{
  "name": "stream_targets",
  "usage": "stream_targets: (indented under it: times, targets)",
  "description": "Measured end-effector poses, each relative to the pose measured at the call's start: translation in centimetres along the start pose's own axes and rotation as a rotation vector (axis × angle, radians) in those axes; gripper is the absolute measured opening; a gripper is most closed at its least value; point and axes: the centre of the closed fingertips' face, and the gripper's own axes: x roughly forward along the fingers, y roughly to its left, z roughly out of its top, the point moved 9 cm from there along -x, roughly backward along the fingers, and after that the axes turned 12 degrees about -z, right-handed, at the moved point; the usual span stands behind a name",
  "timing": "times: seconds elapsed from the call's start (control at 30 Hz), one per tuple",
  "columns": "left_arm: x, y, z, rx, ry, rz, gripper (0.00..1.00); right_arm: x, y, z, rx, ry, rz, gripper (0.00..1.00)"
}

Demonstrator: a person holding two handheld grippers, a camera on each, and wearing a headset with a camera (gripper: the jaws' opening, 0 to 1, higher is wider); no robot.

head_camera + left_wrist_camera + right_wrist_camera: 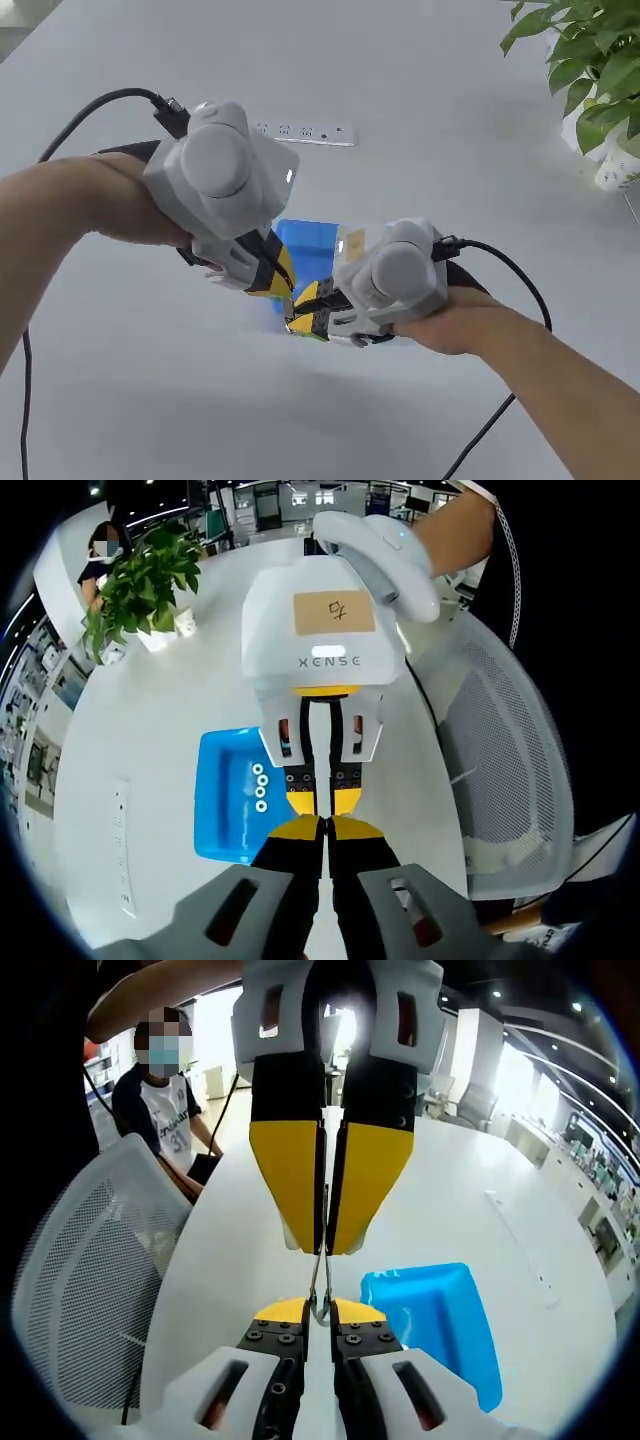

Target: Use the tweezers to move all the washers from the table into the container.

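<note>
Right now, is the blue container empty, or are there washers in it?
Not empty. In the left gripper view, four small white washers lie in a row inside the blue container.

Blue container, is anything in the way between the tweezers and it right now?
Nothing visible is. The tweezers run between the left gripper and the right gripper, which meet tip to tip. The blue container lies just beside them, open on top, with washers already inside.
</note>
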Motion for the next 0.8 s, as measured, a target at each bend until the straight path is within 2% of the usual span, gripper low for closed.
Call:
stream_targets:
  times: [0.37,0.6,0.8]
  targets:
    - [-1.1,1.0,0.9,0.022,0.014,0.007,0.04,-0.7,-1.4,0.6,-0.016,-0.008,-0.026,0.09]
    - [-1.7,2.3,1.2,0.035,0.024,0.015,0.04,-0.7,-2.9,0.8,-0.015,-0.013,-0.046,0.09]
    - [-1.8,3.6,1.0,0.041,0.031,0.018,0.04,-0.3,-3.9,0.6,-0.01,-0.014,-0.051,0.09]
